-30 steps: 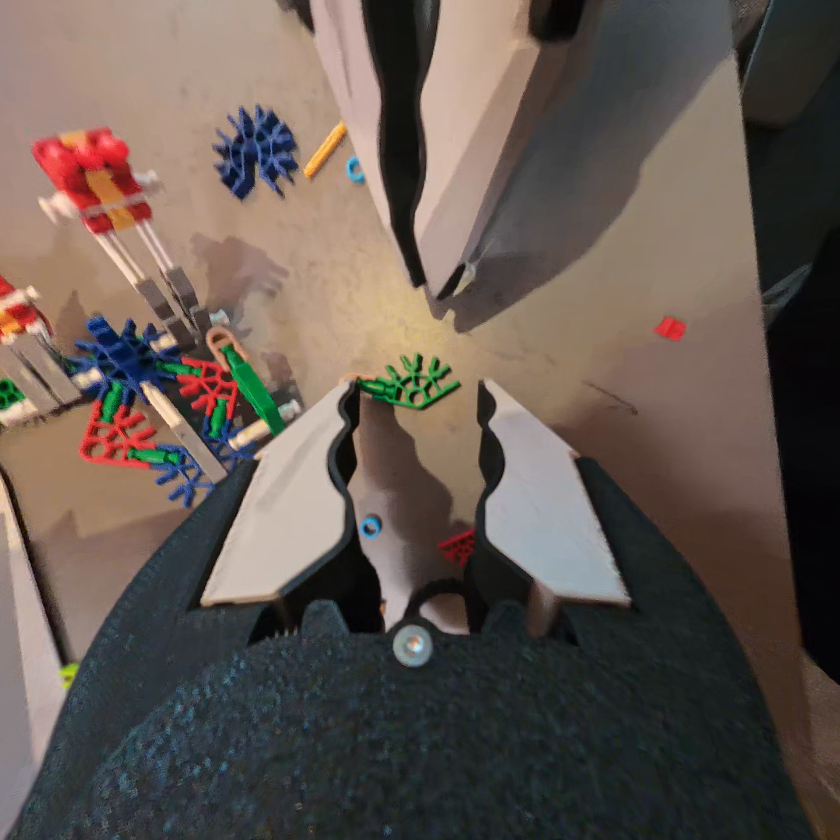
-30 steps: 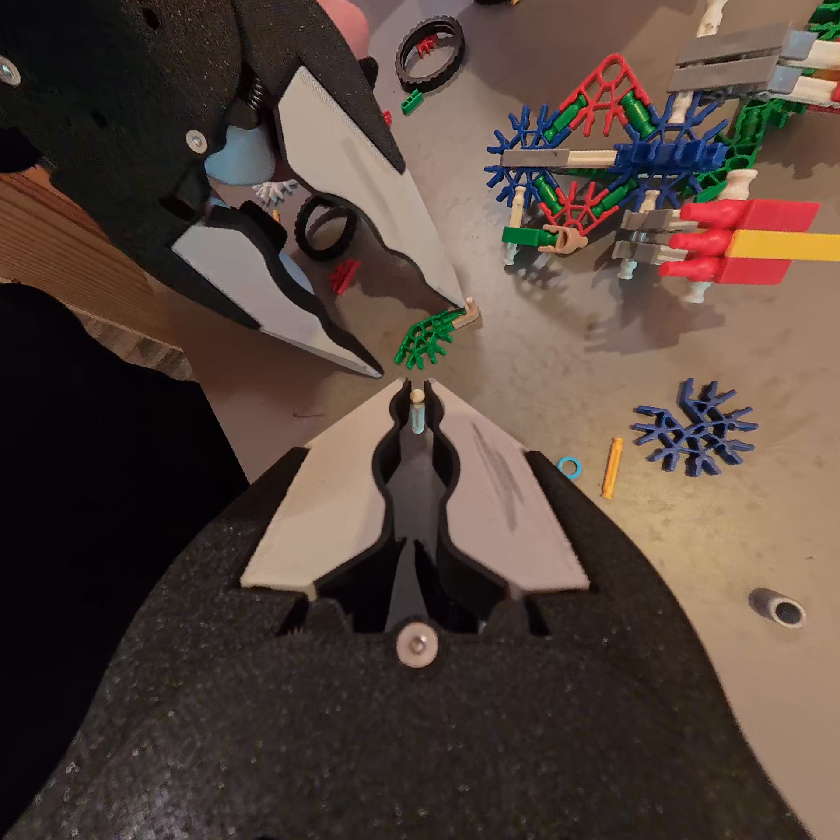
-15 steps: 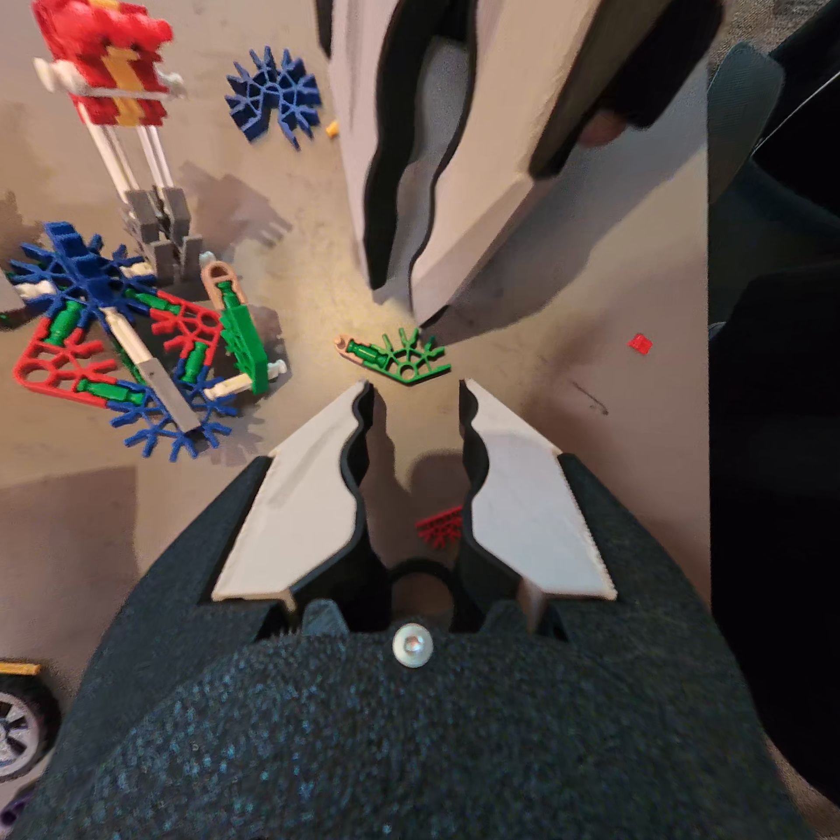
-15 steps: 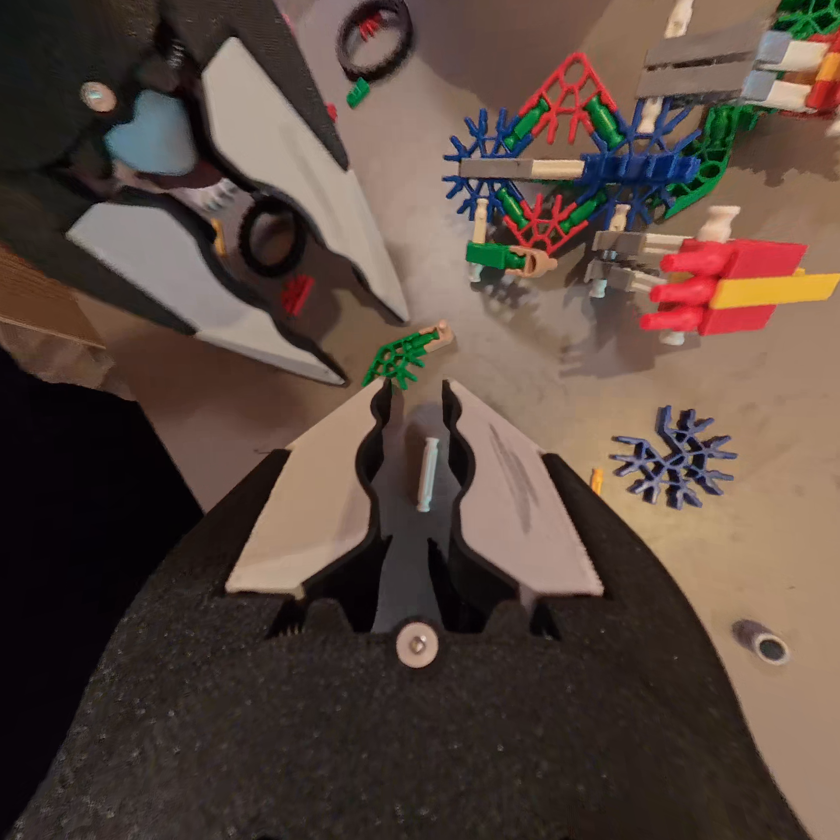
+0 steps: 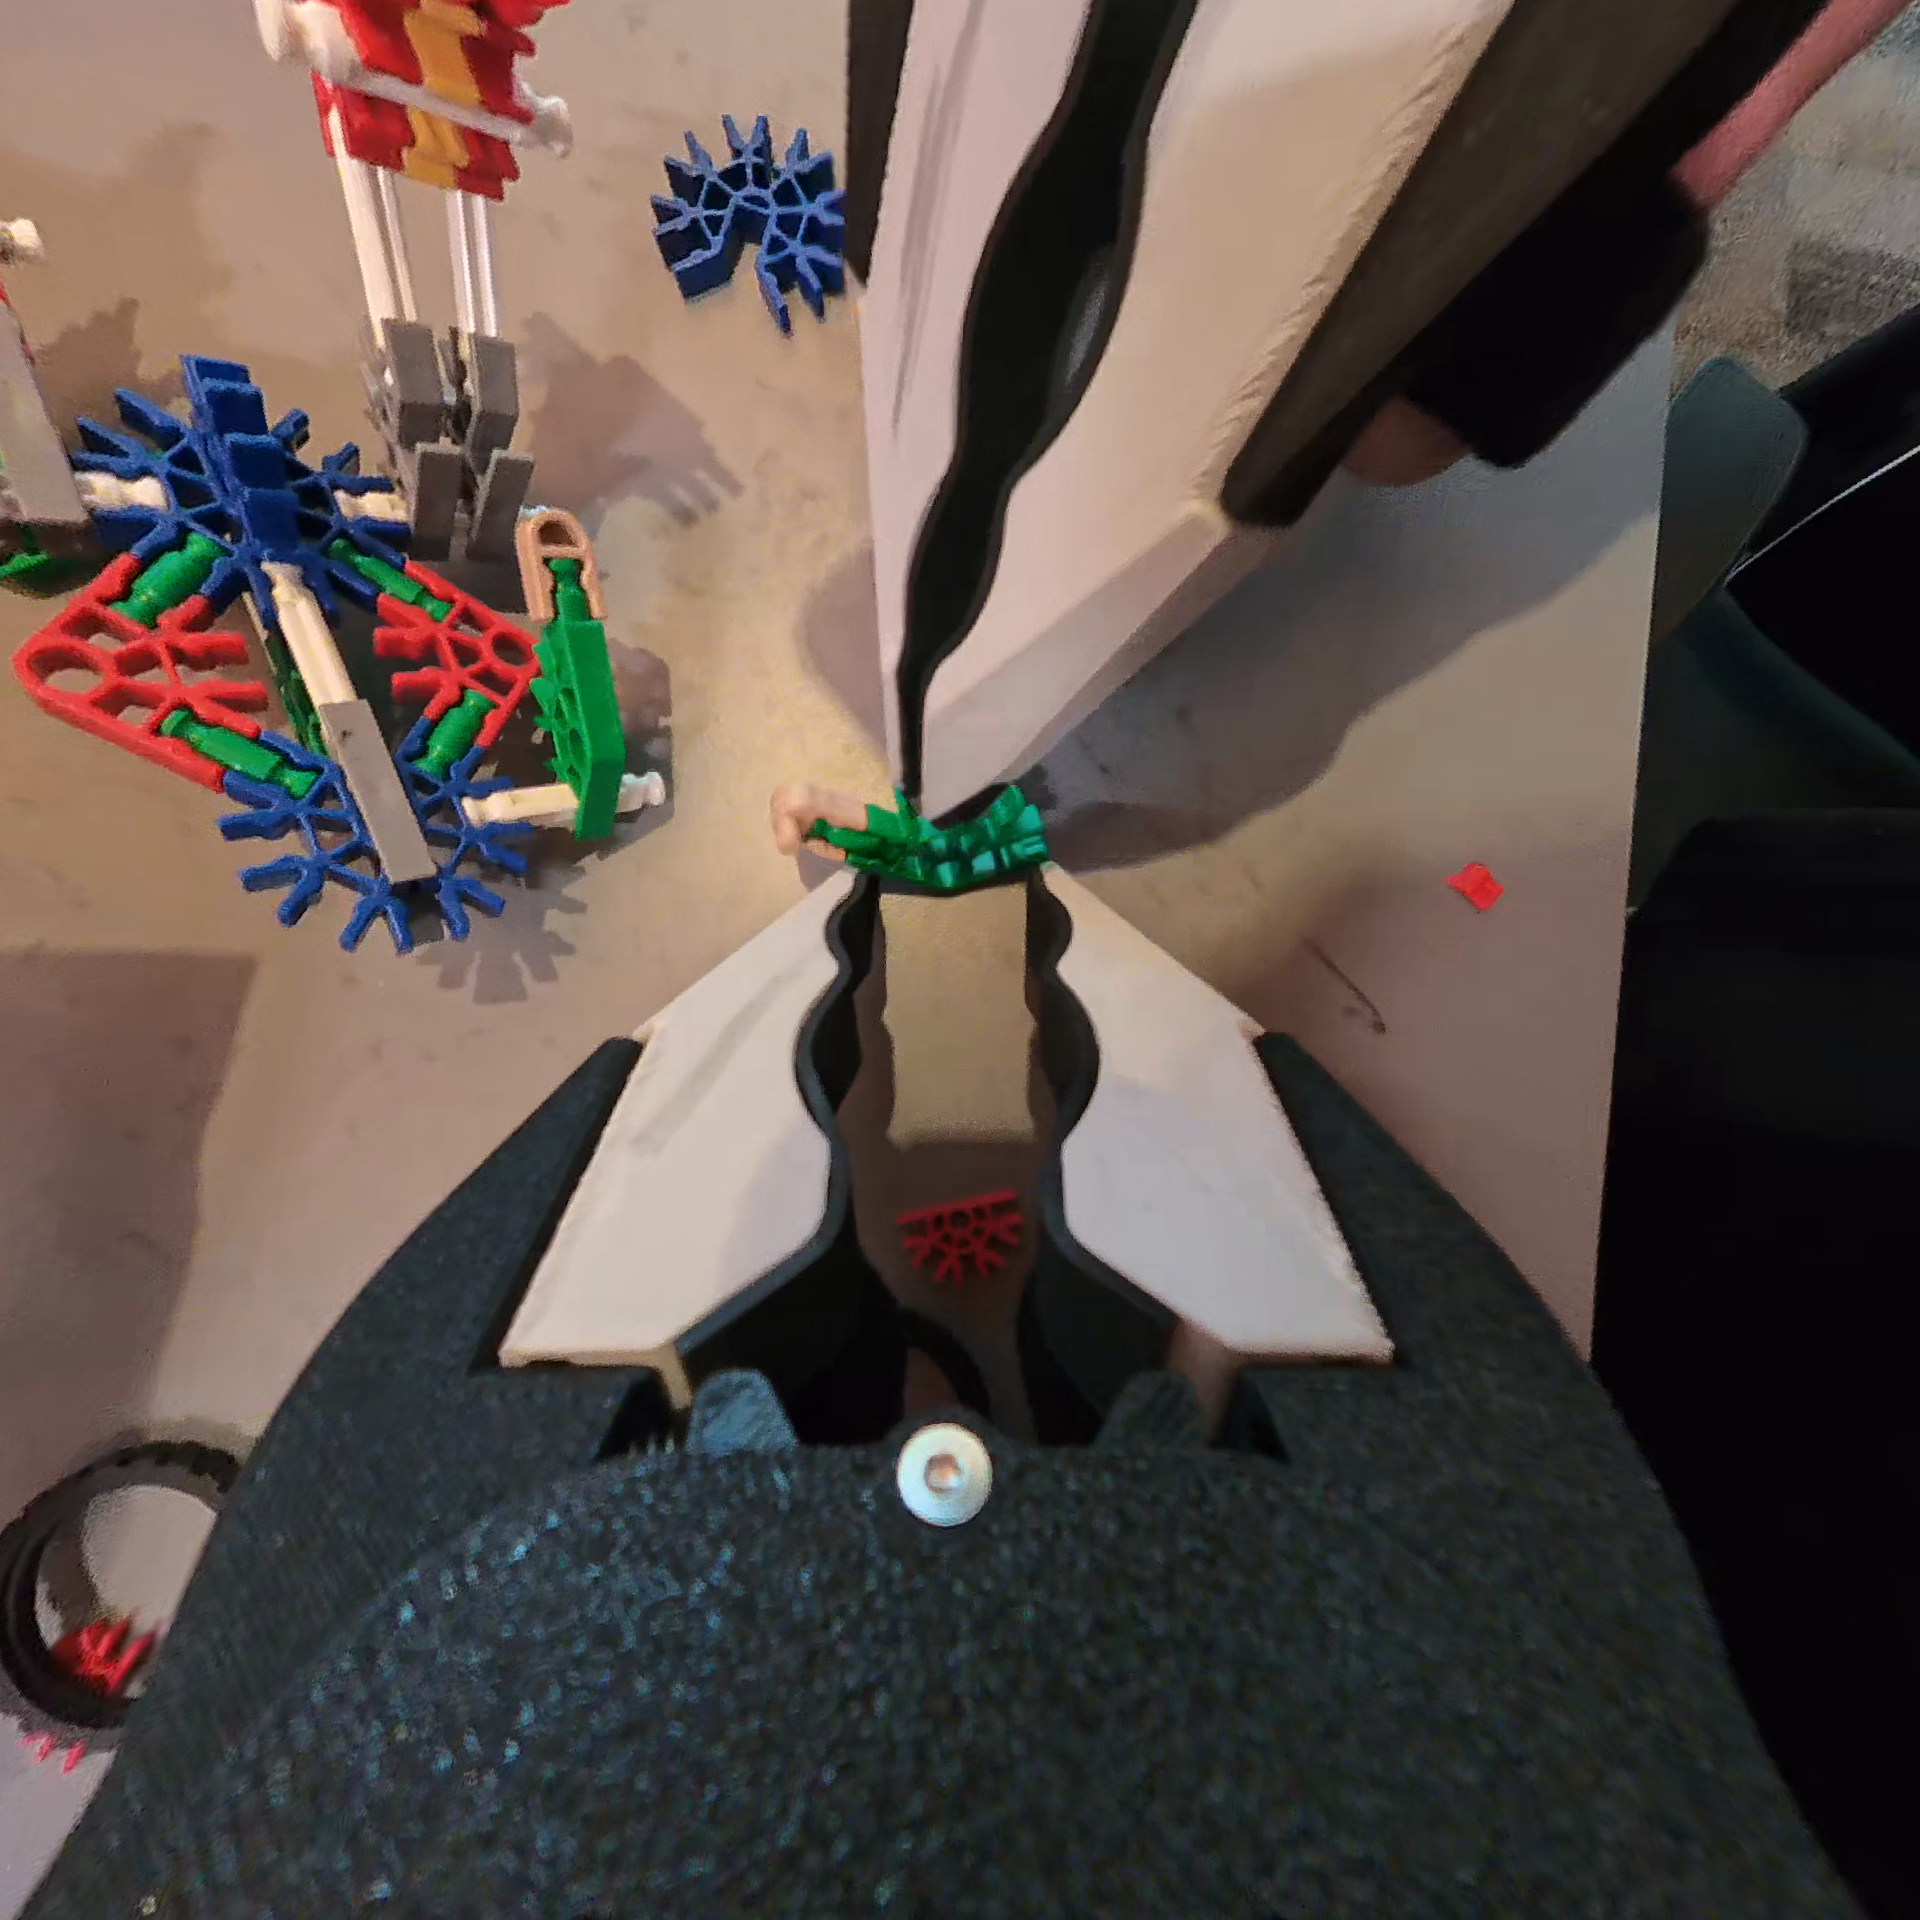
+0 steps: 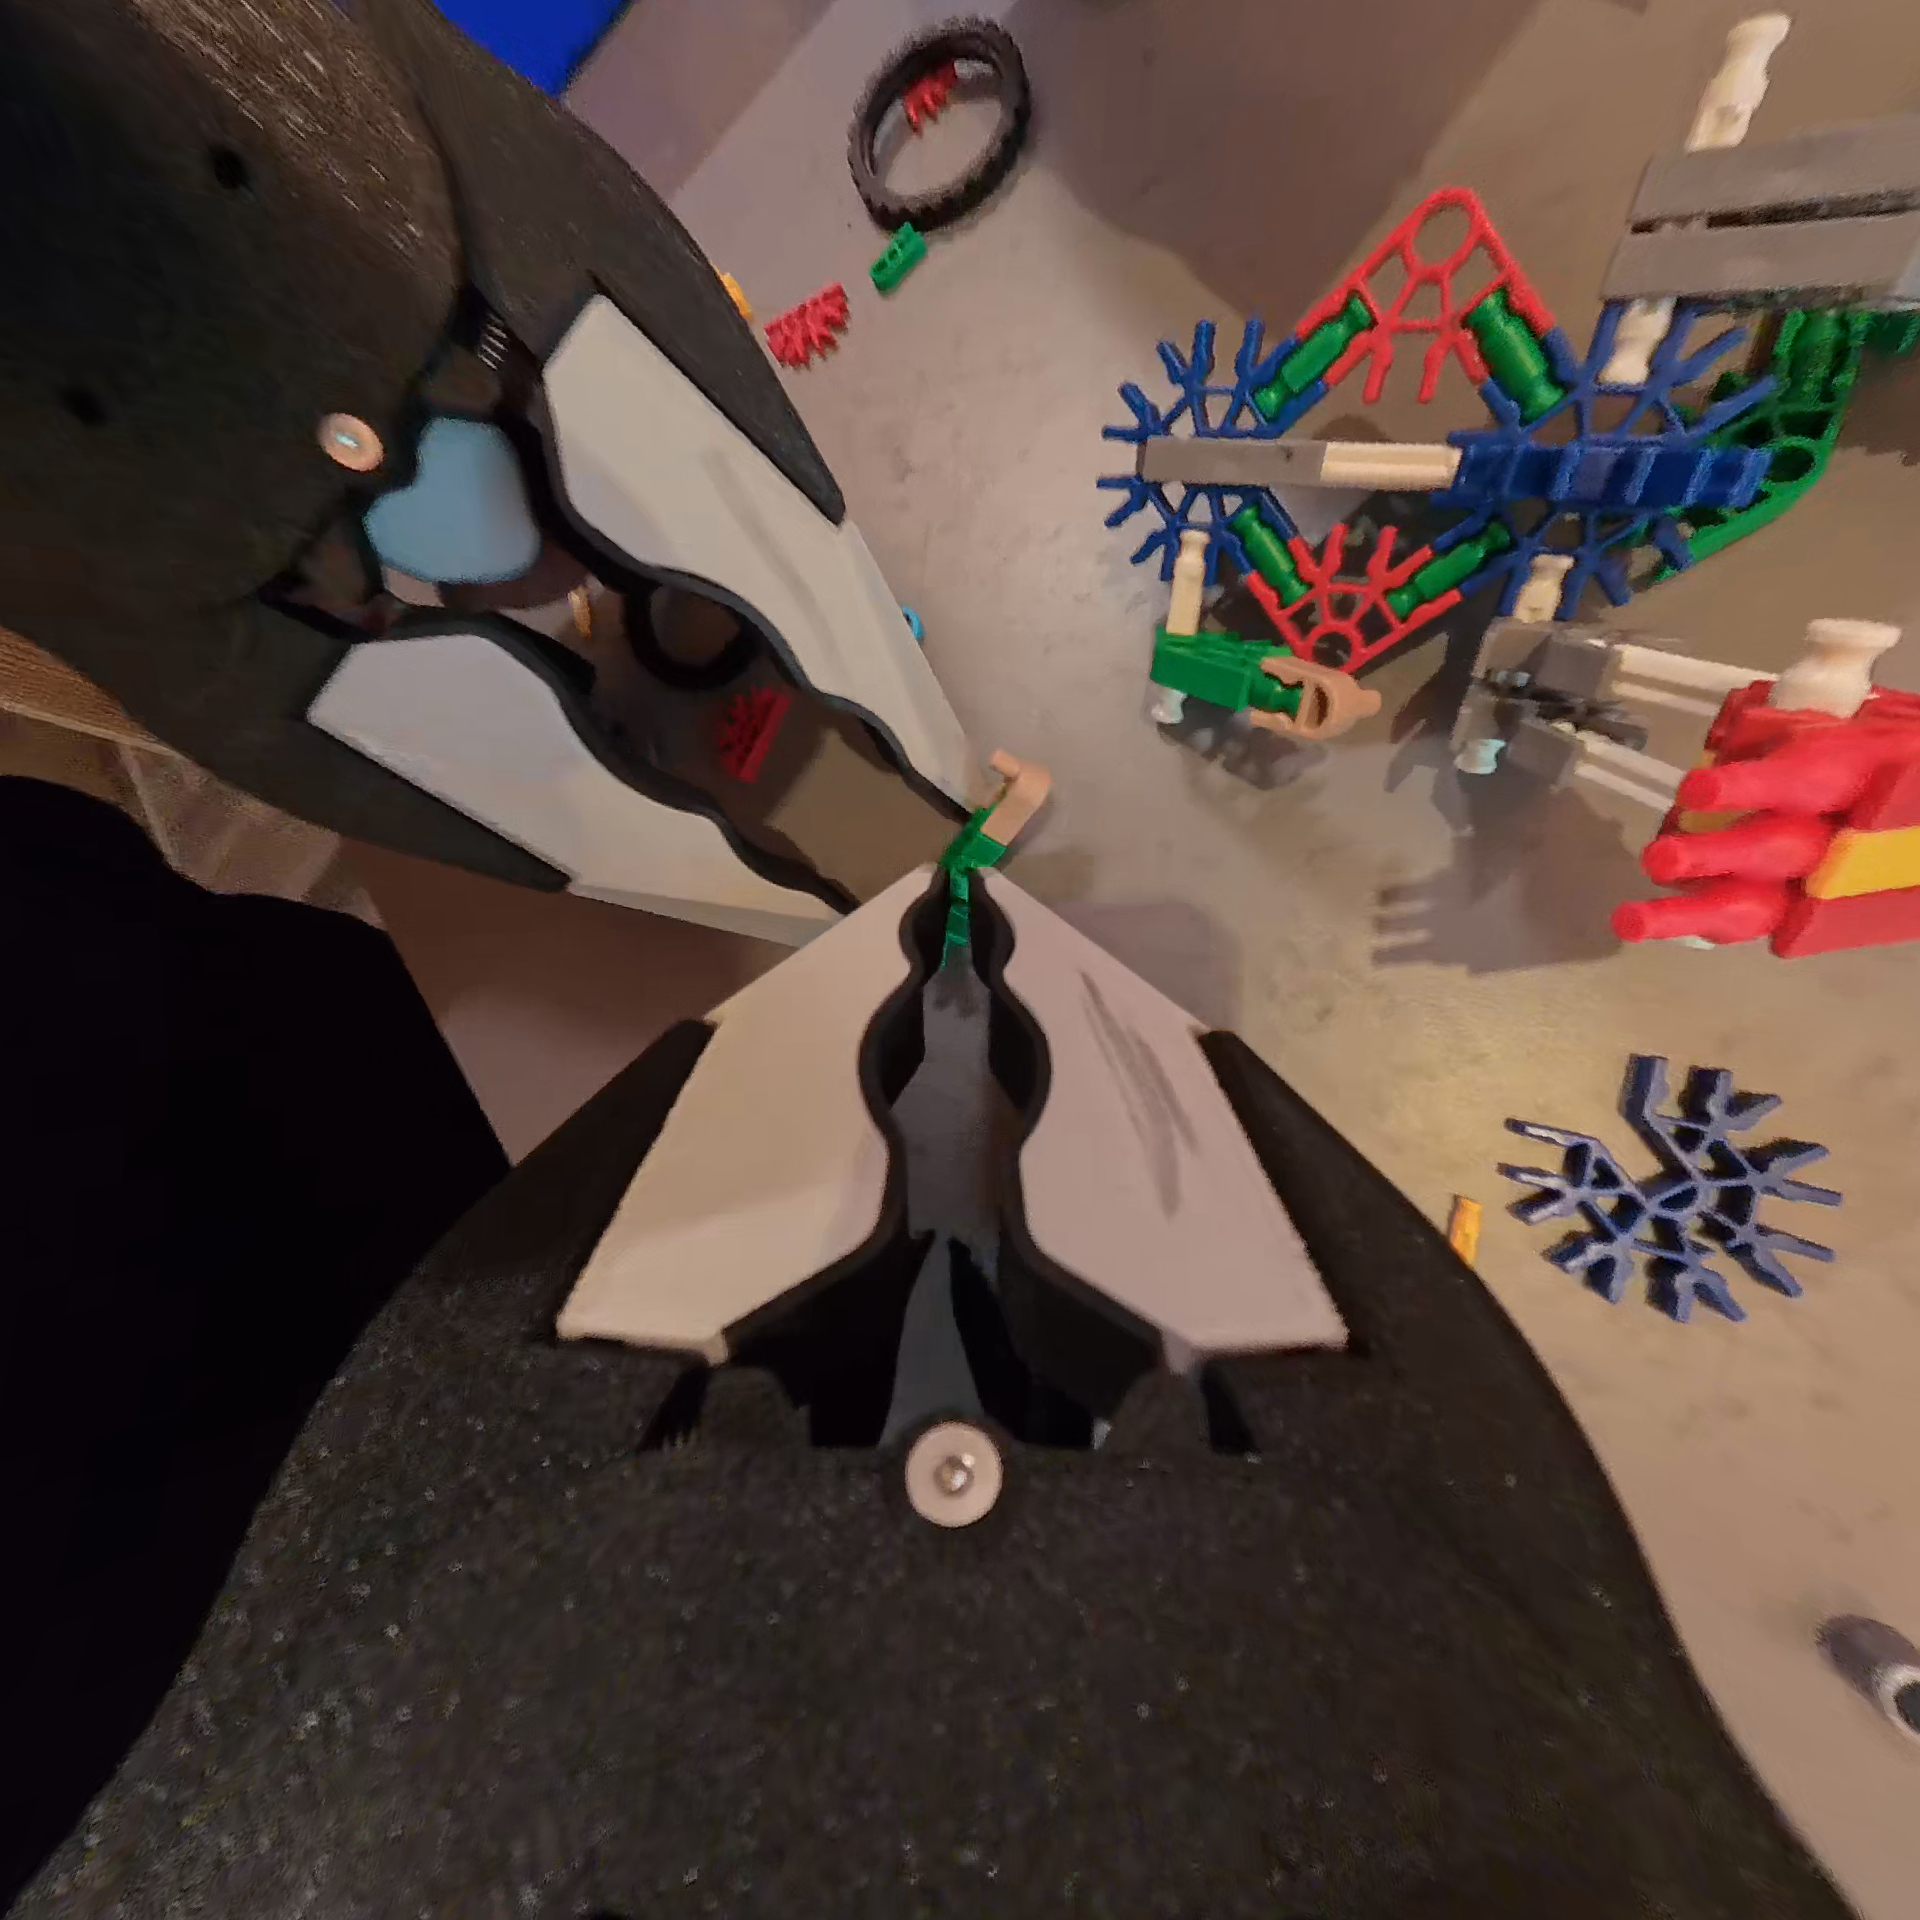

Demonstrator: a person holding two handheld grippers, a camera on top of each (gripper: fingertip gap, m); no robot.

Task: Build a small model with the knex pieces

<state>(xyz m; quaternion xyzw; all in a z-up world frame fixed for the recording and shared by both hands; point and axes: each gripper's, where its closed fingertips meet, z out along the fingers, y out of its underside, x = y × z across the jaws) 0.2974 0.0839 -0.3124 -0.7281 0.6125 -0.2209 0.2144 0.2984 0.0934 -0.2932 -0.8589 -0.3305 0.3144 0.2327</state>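
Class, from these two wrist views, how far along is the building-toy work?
Done: a red, blue and green rod-and-connector model stands assembled. In hand: the right gripper is shut on a green fan-shaped connector with a tan clip; the left gripper is open beside it. Left: a loose blue snowflake connector.

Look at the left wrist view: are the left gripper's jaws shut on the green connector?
No, the left gripper has its jaws apart, with the green connector lying just beyond their tips.
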